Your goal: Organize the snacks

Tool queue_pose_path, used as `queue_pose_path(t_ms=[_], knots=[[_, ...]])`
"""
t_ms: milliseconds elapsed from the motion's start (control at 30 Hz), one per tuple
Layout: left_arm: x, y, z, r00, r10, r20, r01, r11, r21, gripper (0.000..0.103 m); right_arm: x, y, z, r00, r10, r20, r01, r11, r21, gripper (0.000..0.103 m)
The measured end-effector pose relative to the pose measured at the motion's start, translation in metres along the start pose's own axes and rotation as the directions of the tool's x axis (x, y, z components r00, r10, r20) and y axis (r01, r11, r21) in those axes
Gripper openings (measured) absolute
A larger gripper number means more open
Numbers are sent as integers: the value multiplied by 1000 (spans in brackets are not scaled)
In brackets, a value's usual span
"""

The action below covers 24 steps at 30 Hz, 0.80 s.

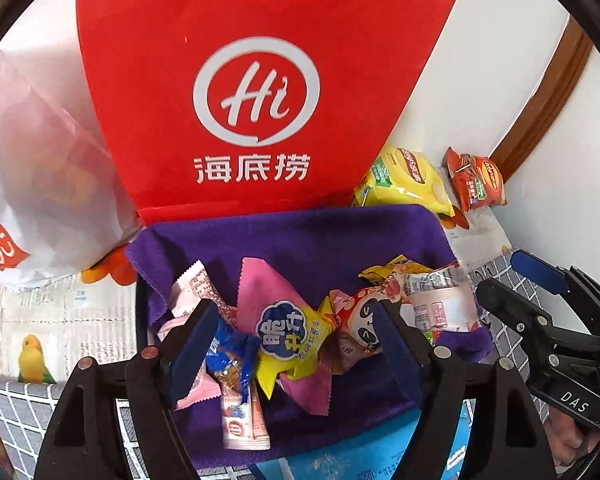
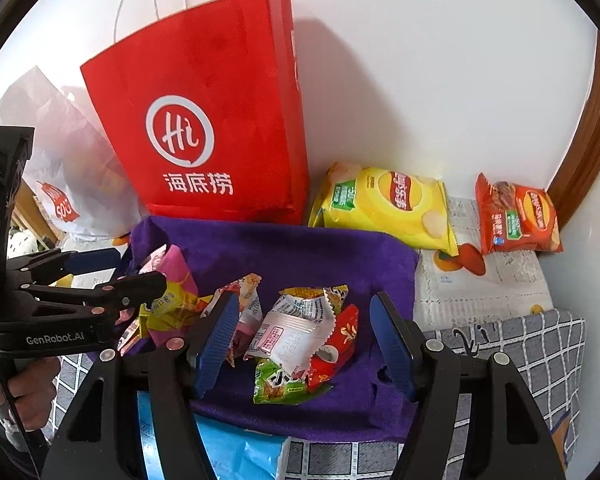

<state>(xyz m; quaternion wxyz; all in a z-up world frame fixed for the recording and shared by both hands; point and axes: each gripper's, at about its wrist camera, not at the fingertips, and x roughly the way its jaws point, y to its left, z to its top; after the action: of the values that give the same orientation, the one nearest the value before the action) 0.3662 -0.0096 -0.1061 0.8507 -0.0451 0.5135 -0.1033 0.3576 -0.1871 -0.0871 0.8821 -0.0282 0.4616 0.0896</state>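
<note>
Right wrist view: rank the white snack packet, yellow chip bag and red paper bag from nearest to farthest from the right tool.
1. White snack packet, on the purple cloth between the tool's fingers.
2. Yellow chip bag, beyond the cloth, right.
3. Red paper bag, upright against the wall, left.

Your left gripper (image 1: 296, 344) hangs over the cloth (image 1: 320, 240), with a pile of snack packets (image 1: 292, 336) between and beyond its fingers. Behind the cloth stands the paper bag (image 1: 256, 80). Ahead of your right gripper (image 2: 304, 344), two chip bags (image 2: 384, 208) lie right of that bag, against the wall (image 2: 440, 80).
</note>
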Motion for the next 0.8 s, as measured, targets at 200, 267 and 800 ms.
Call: queue_pose_path(t_ms=[200, 267, 800], knots=[[-33, -12, 6, 998, 16, 58, -17, 1000, 20, 78, -20, 4, 7, 999, -28, 28, 29, 999, -30, 67], [-40, -13, 2, 998, 12, 54, -12, 1000, 7, 78, -28, 5, 9, 999, -20, 44, 21, 999, -36, 68], [-114, -28, -61, 994, 61, 91, -60, 998, -7, 79, -99, 18, -24, 997, 17, 80, -17, 1000, -2, 73]])
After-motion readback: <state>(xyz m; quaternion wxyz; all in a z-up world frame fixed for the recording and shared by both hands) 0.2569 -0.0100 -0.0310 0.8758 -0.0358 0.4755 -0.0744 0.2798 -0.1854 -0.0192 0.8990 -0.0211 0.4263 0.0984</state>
